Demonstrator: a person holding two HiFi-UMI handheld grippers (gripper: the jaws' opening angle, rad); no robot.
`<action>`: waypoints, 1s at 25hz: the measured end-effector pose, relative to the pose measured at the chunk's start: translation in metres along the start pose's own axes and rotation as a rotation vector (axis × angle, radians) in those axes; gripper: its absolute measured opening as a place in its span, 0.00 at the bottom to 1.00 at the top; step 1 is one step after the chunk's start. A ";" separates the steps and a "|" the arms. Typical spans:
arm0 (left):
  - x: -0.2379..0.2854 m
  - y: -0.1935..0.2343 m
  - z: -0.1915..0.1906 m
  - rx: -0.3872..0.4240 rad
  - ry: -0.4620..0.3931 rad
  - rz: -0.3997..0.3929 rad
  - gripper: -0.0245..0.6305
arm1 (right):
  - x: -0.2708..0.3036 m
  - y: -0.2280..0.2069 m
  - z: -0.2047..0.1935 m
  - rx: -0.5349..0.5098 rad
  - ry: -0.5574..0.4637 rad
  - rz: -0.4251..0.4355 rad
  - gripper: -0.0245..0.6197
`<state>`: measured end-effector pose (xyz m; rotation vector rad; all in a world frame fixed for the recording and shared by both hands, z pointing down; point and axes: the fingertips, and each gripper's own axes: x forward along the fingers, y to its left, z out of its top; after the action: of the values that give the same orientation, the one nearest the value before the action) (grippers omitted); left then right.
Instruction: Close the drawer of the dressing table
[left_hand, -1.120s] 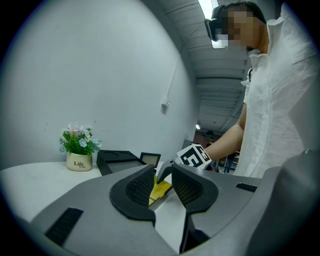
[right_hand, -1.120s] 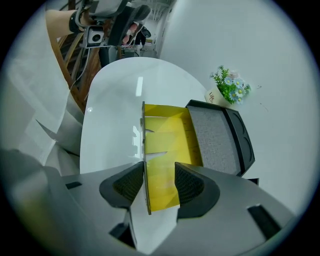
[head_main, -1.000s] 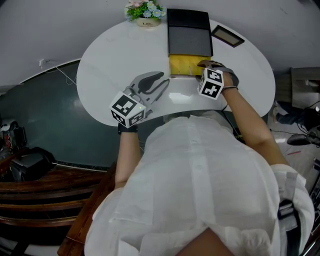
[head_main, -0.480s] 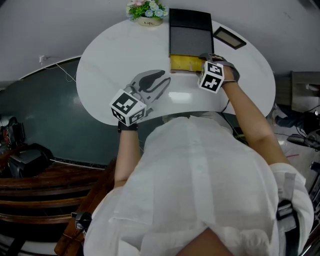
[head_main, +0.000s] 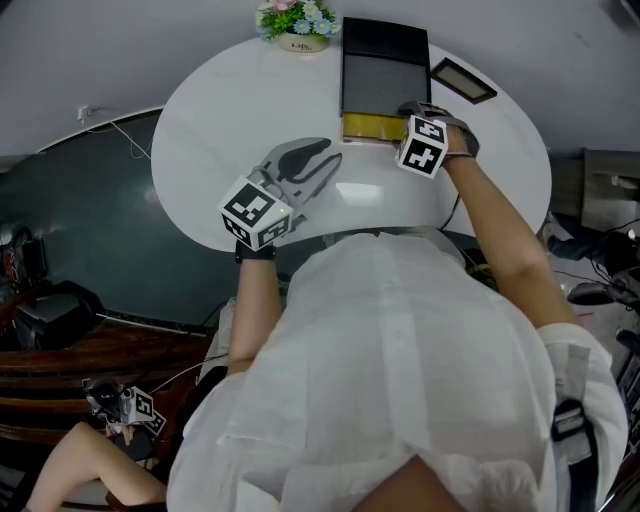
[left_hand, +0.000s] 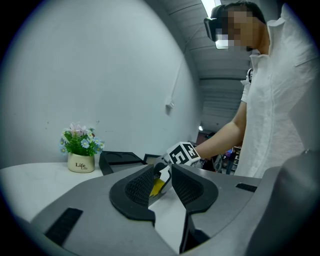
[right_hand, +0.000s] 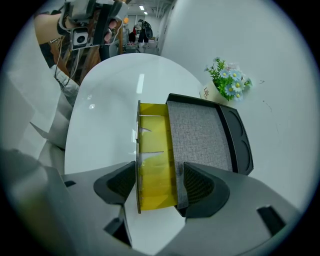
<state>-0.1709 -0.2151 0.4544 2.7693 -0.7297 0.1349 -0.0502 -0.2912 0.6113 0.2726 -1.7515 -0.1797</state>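
Observation:
The dressing table is a dark box (head_main: 383, 75) with a grey cloth top (right_hand: 200, 135), at the far side of a white round table (head_main: 220, 110). Its yellow drawer (head_main: 372, 127) sticks out a short way towards me. My right gripper (head_main: 412, 118) points steeply down over the drawer's right end. The drawer (right_hand: 155, 160) lies between its jaws, which are opening, and the pads stand just off it. My left gripper (head_main: 322, 160) hovers over the table left of the drawer. The left gripper (left_hand: 164, 172) is open a little with nothing in it.
A small pot of flowers (head_main: 295, 22) stands left of the box at the table's back edge. A dark flat frame (head_main: 460, 78) lies to the box's right. Another person's leg (head_main: 90, 465) shows at the lower left, on the floor side.
The yellow drawer has slid further into the box, so less of it shows. My right gripper moved with it towards the box and its jaws widened. My left gripper stayed put.

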 end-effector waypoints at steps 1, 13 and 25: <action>0.000 0.002 0.000 -0.002 -0.001 0.002 0.20 | 0.001 -0.001 0.000 0.000 0.003 0.005 0.46; 0.012 0.022 0.001 -0.022 -0.010 0.006 0.20 | 0.008 -0.014 -0.001 0.012 -0.006 0.074 0.47; 0.019 0.028 -0.001 -0.034 -0.001 -0.004 0.20 | 0.010 -0.021 -0.006 0.006 0.012 0.022 0.37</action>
<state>-0.1687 -0.2472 0.4649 2.7387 -0.7202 0.1197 -0.0442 -0.3144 0.6167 0.2580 -1.7424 -0.1562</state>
